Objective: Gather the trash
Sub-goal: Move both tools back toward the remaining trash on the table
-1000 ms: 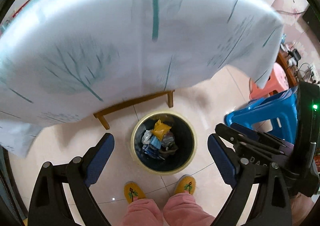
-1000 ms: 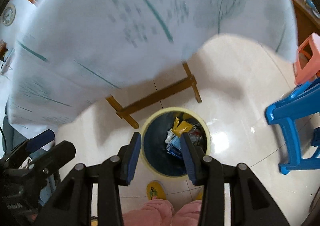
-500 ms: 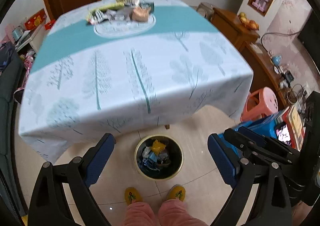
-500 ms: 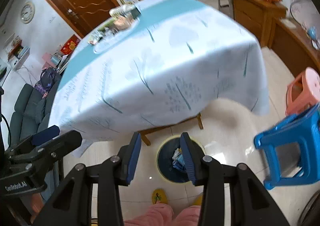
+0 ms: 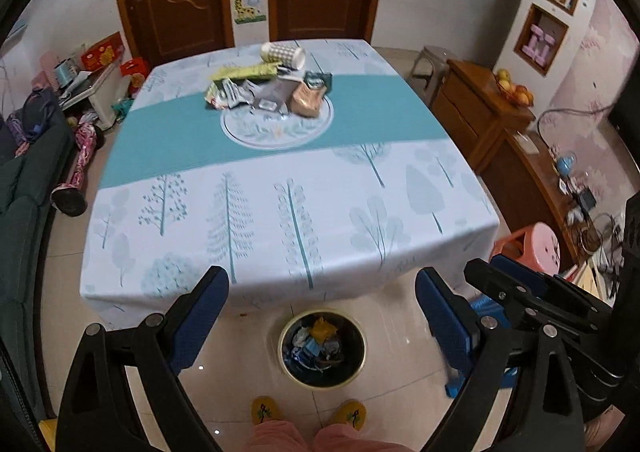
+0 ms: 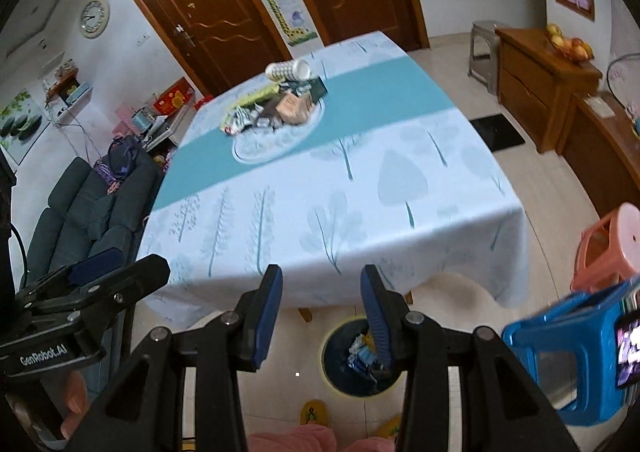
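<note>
A pile of wrappers and packets (image 5: pixel 268 91) lies at the far middle of the table, with a tipped paper cup (image 5: pixel 283 54) behind it; the pile also shows in the right wrist view (image 6: pixel 276 107). A round bin (image 5: pixel 322 348) with several wrappers inside stands on the floor by the table's near edge, also in the right wrist view (image 6: pixel 356 360). My left gripper (image 5: pixel 322 316) is wide open and empty, high above the bin. My right gripper (image 6: pixel 320 312) is open and empty, beside it on the right.
The table wears a white and teal tree-print cloth (image 5: pixel 280 203). A blue plastic stool (image 6: pixel 576 352) and a pink stool (image 6: pixel 608 248) stand to the right. A dark sofa (image 6: pixel 80 211) is on the left. Wooden cabinets (image 5: pixel 492 111) line the right wall. My slippered feet (image 5: pixel 264 410) are by the bin.
Both grippers have risen and tilted up from looking down into the bin. The tabletop and its trash pile have come into view. Both stay open.
</note>
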`<state>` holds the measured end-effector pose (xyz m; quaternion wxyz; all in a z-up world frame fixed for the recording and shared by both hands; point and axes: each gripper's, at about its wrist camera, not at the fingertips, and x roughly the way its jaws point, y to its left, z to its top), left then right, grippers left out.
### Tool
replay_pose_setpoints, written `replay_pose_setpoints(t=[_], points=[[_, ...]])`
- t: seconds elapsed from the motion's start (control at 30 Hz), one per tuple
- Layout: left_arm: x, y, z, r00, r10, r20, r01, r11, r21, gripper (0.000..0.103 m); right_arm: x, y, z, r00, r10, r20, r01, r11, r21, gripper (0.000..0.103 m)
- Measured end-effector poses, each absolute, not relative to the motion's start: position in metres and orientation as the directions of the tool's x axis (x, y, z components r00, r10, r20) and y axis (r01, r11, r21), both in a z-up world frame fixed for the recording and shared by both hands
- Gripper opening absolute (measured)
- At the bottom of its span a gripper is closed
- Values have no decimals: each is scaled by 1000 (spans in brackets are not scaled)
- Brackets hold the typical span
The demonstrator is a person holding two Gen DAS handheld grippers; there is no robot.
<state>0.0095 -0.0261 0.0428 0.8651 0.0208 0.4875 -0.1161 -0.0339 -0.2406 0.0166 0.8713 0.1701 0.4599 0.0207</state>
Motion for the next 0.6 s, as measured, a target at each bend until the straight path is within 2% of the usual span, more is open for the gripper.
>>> replay_pose_setpoints(t=[0.37, 0.6], points=[[76, 4, 46, 530, -181, -829, 179, 979, -99, 93, 25, -219, 28, 615, 183, -767, 61, 959, 277, 41], [157, 32, 38, 475, -243, -846, 310, 946, -98, 93, 78, -197, 21, 625, 112, -772, 180, 943, 282, 41]])
